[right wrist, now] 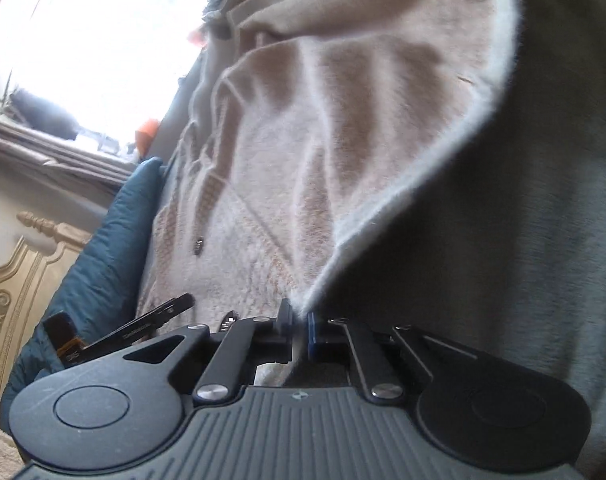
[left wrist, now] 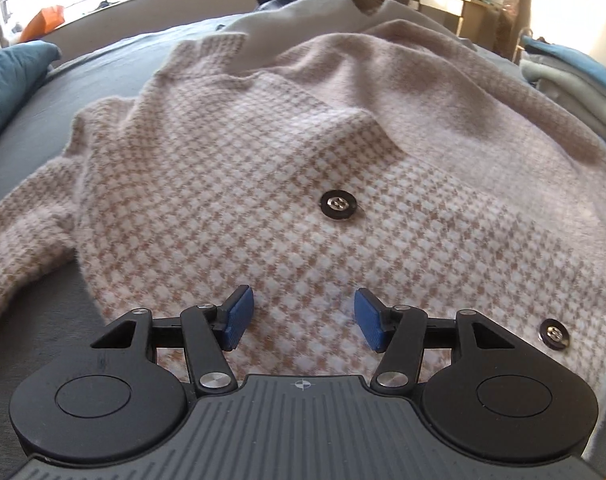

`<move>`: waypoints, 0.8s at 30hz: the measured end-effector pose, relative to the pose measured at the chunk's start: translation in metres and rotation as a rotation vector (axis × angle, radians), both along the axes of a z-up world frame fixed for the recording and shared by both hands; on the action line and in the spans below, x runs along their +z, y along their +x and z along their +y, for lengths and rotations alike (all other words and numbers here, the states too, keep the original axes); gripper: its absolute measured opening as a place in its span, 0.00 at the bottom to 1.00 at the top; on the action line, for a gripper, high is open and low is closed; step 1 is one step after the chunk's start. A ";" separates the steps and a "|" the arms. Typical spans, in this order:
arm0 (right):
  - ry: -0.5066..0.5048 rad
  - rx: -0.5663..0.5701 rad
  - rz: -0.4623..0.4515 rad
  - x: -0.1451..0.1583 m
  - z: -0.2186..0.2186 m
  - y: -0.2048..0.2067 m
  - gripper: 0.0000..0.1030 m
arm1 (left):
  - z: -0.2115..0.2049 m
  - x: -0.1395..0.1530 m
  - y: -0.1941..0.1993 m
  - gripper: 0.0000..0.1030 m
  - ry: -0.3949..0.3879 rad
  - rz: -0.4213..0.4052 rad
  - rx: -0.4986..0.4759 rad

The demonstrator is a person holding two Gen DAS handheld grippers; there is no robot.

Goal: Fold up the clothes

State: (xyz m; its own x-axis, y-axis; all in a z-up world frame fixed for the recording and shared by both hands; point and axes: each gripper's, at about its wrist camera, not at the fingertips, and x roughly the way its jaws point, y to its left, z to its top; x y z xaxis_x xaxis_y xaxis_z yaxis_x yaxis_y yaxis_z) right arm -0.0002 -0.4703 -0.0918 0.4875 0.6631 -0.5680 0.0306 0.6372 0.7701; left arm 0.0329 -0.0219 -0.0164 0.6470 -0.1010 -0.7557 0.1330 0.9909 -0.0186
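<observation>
A pink and tan houndstooth cardigan [left wrist: 263,168] with black buttons [left wrist: 339,206] lies spread over the grey bed [left wrist: 35,128]. My left gripper [left wrist: 303,322] hovers just above its front panel with the blue pads [left wrist: 239,316] apart and nothing between them. In the right wrist view the same cardigan [right wrist: 303,160] shows its fuzzy edge, and my right gripper [right wrist: 301,330] is shut on a corner of that edge, which runs up and to the right from the jaws. Part of the left gripper's black frame [right wrist: 143,328] shows at the lower left.
A teal pillow [left wrist: 7,80] lies at the left of the bed. A beige garment [left wrist: 303,12] lies beyond the cardigan. Folded grey and blue clothes [left wrist: 575,80] are stacked at the right. A carved cream headboard [right wrist: 19,280] and a bright window [right wrist: 103,40] stand behind.
</observation>
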 end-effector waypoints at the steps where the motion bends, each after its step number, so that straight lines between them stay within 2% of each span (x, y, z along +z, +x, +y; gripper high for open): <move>1: -0.008 -0.005 0.012 -0.005 -0.001 0.000 0.06 | 0.000 0.000 0.000 0.54 -0.001 0.000 -0.006; 3: 0.005 -0.014 0.029 -0.014 -0.005 -0.001 0.05 | 0.007 0.003 -0.002 0.54 -0.005 -0.003 -0.009; 7: 0.048 -0.013 0.065 -0.021 -0.011 -0.001 0.07 | 0.046 0.019 -0.006 0.54 -0.020 -0.032 0.061; 11: 0.141 -0.031 0.138 -0.032 -0.022 -0.001 0.09 | 0.114 0.034 0.002 0.55 0.002 -0.052 0.239; 16: 0.145 -0.031 0.165 -0.036 -0.015 0.004 0.10 | 0.207 0.041 0.038 0.60 0.054 -0.074 0.469; 20: 0.142 -0.031 0.180 -0.036 -0.014 0.004 0.10 | 0.266 0.030 0.076 0.61 0.081 -0.035 0.503; 24: 0.119 -0.033 0.191 -0.032 -0.008 0.006 0.10 | 0.311 0.018 0.103 0.63 0.023 0.038 0.453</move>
